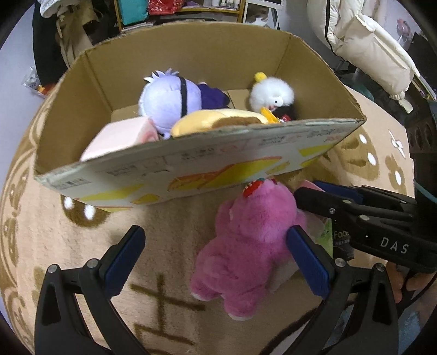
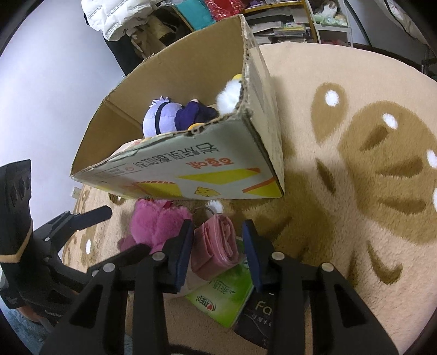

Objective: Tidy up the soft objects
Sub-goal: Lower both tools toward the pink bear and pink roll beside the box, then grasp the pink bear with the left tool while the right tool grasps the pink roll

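Observation:
A pink plush bear [image 1: 245,245] lies on the beige rug in front of a cardboard box [image 1: 191,163]. My left gripper [image 1: 215,254] is open, its right finger touching the bear's side. The bear also shows in the right wrist view [image 2: 155,224]. My right gripper [image 2: 218,245] is open around a rolled pink cloth [image 2: 218,245] lying on a green tissue pack [image 2: 224,297]. The box [image 2: 191,174] holds a lavender plush doll [image 1: 169,101], a white fluffy toy [image 1: 273,92], a yellow plush [image 1: 215,120] and a pink item [image 1: 120,136].
The beige rug [image 2: 355,136] has brown patterns and spreads to the right. A black pack [image 2: 262,322] lies under the tissue pack. A white puffy jacket [image 1: 368,41] and shelves [image 1: 177,11] stand behind the box.

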`<state>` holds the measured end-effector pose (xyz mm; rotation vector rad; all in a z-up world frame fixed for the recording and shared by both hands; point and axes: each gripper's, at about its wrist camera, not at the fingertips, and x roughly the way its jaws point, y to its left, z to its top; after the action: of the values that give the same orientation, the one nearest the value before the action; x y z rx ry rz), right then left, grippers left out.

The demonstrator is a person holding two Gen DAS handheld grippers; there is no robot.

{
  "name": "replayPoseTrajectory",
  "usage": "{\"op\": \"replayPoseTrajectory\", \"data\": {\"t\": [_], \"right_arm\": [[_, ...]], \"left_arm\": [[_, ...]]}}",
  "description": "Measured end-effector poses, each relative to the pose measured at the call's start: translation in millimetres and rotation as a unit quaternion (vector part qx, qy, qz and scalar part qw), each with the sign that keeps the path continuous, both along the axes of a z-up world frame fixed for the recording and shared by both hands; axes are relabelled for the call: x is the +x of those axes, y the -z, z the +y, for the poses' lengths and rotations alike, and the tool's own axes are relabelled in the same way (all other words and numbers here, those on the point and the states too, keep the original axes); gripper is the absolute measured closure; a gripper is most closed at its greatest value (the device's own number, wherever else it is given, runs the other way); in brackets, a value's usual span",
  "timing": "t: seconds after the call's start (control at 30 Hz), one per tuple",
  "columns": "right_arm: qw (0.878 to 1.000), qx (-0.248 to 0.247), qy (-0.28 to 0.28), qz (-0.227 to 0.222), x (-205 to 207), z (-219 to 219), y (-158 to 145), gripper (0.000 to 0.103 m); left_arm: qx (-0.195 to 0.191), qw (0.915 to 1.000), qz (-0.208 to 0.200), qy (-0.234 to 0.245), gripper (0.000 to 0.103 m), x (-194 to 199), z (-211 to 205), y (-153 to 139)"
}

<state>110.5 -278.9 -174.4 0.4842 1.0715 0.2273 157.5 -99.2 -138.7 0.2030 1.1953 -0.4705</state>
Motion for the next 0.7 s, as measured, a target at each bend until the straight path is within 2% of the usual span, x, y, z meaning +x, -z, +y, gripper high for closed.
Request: {"op": "replayPoseTrajectory", "data": {"t": [0.23, 0.33, 0.63, 0.7], "right_arm": [[1.0, 0.005, 0.003, 0.0, -0.8, -4.3, 0.8, 0.064], [1.0, 0.006, 0.009, -0.002, -1.9, -8.4, 0.8, 0.064], [1.0, 0.02, 0.002, -0.001, -1.3, -6.4, 1.6, 0.064], [1.0, 0.03, -0.001, 0.001, 0.5, -5.5, 4.1, 0.064]], "left_arm": [[-0.033, 0.9986, 0.039, -0.01, 0.001, 2.5, -1.5, 11.5], [-0.016, 0.9981, 0.058, -0.013, 0.001, 4.3, -4.8, 23.1], [-0.017, 0.9991, 0.04, -0.003, 0.002, 0.5, -7.1, 23.3], [-0.027, 0.9988, 0.042, 0.0, 0.013, 0.4, -7.0, 21.7]]}}
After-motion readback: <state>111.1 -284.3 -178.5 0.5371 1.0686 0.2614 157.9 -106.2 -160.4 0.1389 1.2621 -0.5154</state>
